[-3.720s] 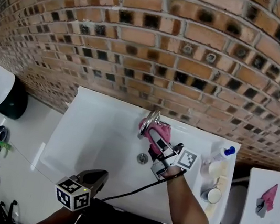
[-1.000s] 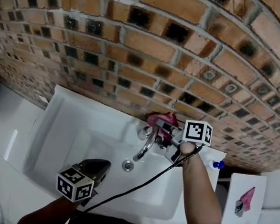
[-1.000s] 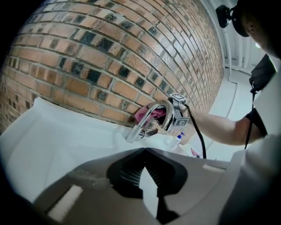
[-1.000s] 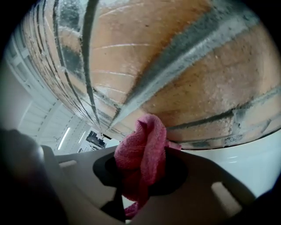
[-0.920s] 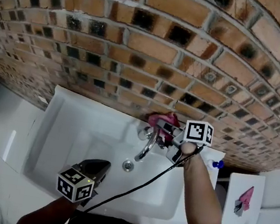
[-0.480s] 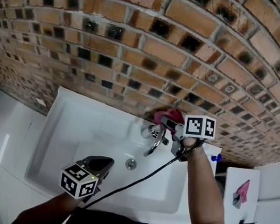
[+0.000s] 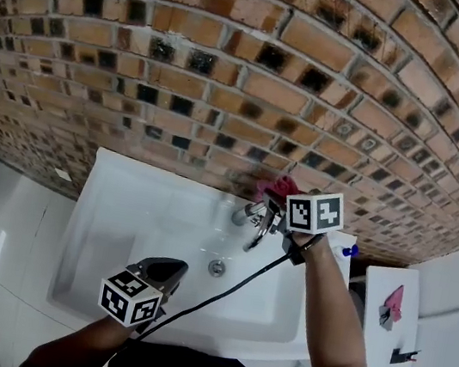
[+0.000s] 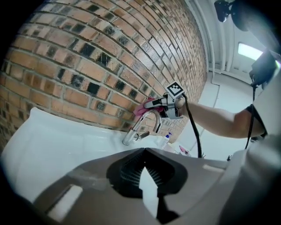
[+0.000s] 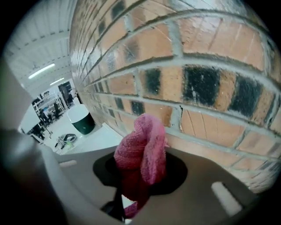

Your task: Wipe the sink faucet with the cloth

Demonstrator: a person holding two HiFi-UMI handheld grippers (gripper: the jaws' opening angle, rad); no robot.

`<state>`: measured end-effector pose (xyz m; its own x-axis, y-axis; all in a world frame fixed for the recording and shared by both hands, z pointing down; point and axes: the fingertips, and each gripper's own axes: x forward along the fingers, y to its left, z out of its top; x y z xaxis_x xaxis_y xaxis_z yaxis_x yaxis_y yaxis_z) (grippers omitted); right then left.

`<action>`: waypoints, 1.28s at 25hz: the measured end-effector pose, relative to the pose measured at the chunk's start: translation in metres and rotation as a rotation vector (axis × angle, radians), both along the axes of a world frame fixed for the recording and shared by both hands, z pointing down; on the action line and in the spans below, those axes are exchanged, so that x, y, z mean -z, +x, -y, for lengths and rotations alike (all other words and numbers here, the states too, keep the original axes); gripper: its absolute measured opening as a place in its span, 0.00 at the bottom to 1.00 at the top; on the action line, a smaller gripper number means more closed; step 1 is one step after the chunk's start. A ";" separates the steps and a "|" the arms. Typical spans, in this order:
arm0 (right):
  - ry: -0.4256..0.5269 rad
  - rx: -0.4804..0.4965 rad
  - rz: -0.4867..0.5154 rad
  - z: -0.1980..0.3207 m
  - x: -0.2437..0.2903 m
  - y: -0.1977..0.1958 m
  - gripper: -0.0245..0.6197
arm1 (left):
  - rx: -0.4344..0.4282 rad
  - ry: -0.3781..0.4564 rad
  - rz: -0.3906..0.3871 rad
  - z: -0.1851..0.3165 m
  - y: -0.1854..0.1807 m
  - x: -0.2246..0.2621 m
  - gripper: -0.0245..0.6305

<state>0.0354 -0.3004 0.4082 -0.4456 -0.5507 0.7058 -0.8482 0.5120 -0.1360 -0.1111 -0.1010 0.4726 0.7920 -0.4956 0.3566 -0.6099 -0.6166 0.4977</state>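
Observation:
A chrome faucet (image 7: 257, 218) arches over the white sink (image 7: 107, 210) below the brick wall. My right gripper (image 7: 273, 199) is shut on a pink cloth (image 7: 282, 186) and holds it at the top of the faucet's arch, close to the bricks. In the right gripper view the cloth (image 9: 141, 151) bulges out between the jaws, with brick right behind it and no faucet showing. The left gripper view shows the faucet (image 8: 141, 127), the cloth (image 8: 142, 108) and the right gripper (image 8: 153, 103) from the front. My left gripper (image 7: 164, 270) hangs over the sink's front edge, shut and holding nothing.
A drain (image 7: 216, 266) lies in the basin. A blue-capped bottle (image 7: 347, 251) stands at the sink's right end. Further right a white surface (image 7: 378, 334) carries a pink item (image 7: 391, 304). A green bin (image 9: 81, 119) stands far left. The right gripper's black cable (image 7: 224, 295) crosses the basin.
The right gripper has carried the cloth from the spout over the basin up to the top of the faucet by the wall. The left gripper has stayed by the front edge.

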 end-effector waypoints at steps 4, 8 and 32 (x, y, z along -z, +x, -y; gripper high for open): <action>0.104 0.002 -0.094 -0.010 0.008 -0.005 0.21 | -0.021 0.007 0.007 -0.009 -0.010 0.000 0.05; 0.233 0.002 -0.161 -0.023 0.017 -0.009 0.21 | -0.032 0.017 0.019 -0.018 -0.021 0.001 0.05; 0.708 -0.214 -0.257 -0.072 0.033 -0.009 0.22 | -0.058 0.030 0.045 -0.049 -0.052 -0.004 0.05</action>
<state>0.0265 -0.2289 0.3753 -0.1489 -0.9639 0.2208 -0.8990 0.2250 0.3757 -0.1628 -0.0521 0.4768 0.8030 -0.4604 0.3784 -0.5943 -0.6657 0.4513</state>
